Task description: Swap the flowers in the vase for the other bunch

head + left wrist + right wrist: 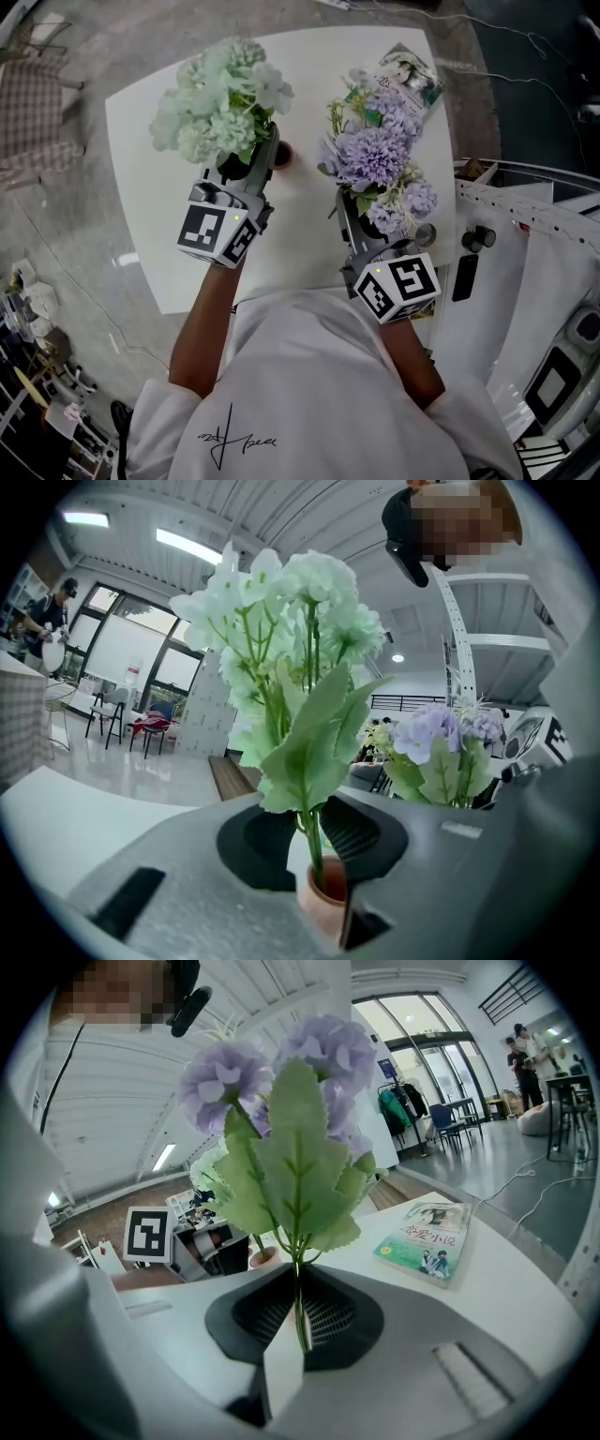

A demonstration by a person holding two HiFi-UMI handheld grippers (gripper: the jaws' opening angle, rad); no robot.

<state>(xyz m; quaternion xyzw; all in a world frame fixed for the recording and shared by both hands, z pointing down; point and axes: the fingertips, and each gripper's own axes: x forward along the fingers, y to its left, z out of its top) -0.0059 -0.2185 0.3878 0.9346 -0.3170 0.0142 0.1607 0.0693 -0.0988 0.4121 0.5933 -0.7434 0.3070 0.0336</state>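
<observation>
A pale green and white bunch (220, 98) stands with its stem in a small terracotta vase (281, 153) on the white table (150, 206). My left gripper (265, 150) sits around that stem just above the vase (323, 902). In the left gripper view (307, 841) the jaws are slightly apart, with a sliver of table showing between the left pad and the stem, so it is open. My right gripper (361, 214) is shut on the stem of the purple bunch (375, 155) and holds it upright above the table, to the right of the vase (265, 1258). The stem is pinched between the pads (298, 1321).
A paperback book (411, 75) lies at the table's far right corner, also seen in the right gripper view (427, 1239). A white cart with gear (525, 225) stands past the table's right edge. Grey floor and a checked chair (33, 112) lie to the left.
</observation>
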